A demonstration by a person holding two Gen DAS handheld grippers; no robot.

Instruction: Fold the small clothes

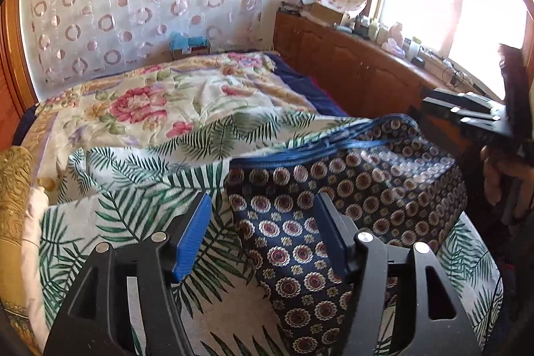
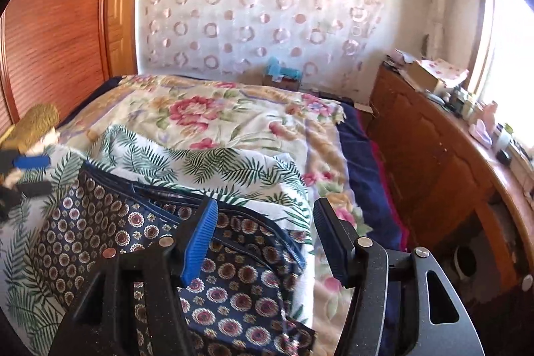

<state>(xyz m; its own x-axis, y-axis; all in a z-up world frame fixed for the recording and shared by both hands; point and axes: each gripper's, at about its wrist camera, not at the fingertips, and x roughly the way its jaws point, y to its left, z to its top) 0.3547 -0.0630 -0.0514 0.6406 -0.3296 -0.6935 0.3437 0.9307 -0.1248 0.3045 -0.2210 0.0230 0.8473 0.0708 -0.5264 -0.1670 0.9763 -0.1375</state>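
A navy garment (image 1: 383,189) printed with round medallions and edged with a blue band lies bunched on a palm-leaf cloth (image 1: 110,222) on the bed. My left gripper (image 1: 263,206) hovers open over the garment's near left part, and neither pad presses on the fabric. The right gripper (image 1: 434,104) shows at the right edge of this view, past the garment's far corner. In the right wrist view the right gripper (image 2: 265,212) stands open above the garment (image 2: 100,216) by its right edge. The left gripper (image 2: 33,174) shows open at the far left.
A floral bedspread (image 1: 160,102) covers the bed beyond the palm-leaf cloth. A wooden cabinet (image 2: 434,162) cluttered on top runs under the window on the right. A wooden wardrobe (image 2: 56,22) stands on the left, and a golden pillow (image 2: 33,125) lies near it.
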